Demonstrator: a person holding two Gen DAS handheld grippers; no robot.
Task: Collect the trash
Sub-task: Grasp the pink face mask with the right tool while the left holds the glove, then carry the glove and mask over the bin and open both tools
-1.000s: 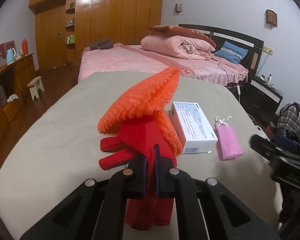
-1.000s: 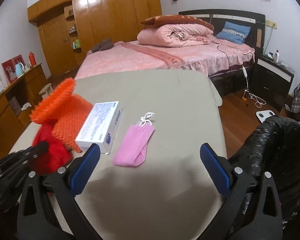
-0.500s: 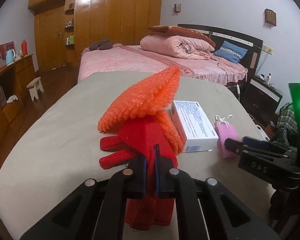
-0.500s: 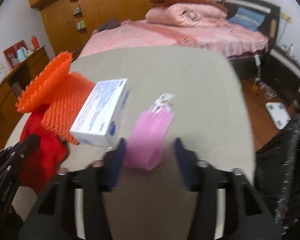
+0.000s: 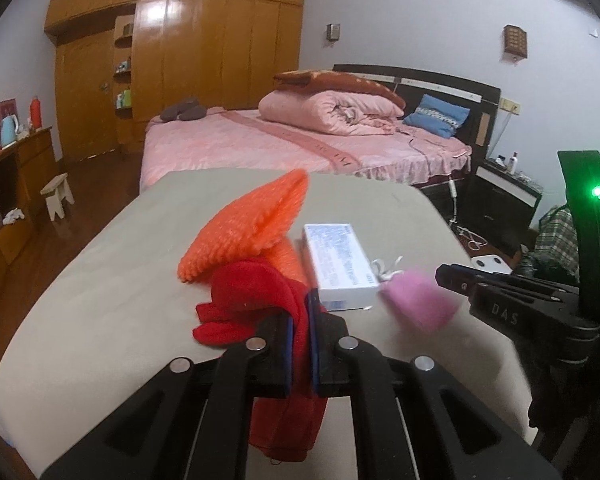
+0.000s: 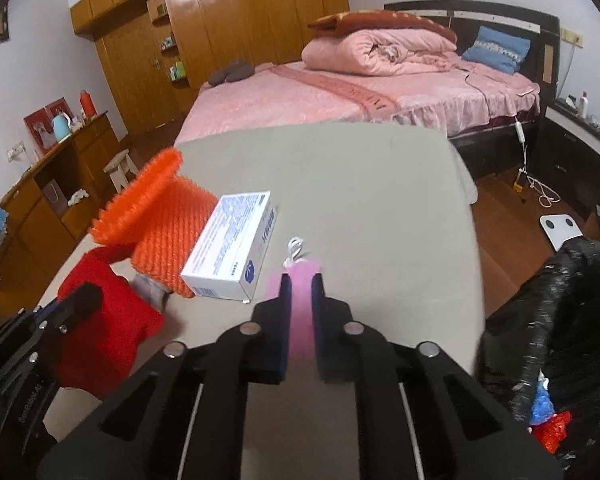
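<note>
My left gripper (image 5: 300,314) is shut on a red glove (image 5: 252,292), whose cuff hangs down between the pads. The glove (image 6: 100,320) lies against an orange foam net (image 5: 252,224) on the beige table (image 5: 100,300). A white printed box (image 5: 340,264) leans on the net (image 6: 160,220). My right gripper (image 6: 300,284) is closing its jaws on a pink face mask (image 6: 300,312), and the pads press on it. The mask (image 5: 420,300) looks blurred and a little off the cloth, its white ear loops (image 6: 294,250) trailing toward the box (image 6: 236,252).
A black trash bag (image 6: 548,320) stands open at the table's right side, with blue and red scraps inside. Beyond the table are a pink bed (image 5: 300,144), a wooden wardrobe (image 5: 200,60), a dresser (image 5: 16,184) on the left and a white scale (image 6: 560,230) on the floor.
My right gripper went from wide open to shut around the pink mask, which now hangs blurred above the cloth. My left gripper has risen a little with the red glove.
</note>
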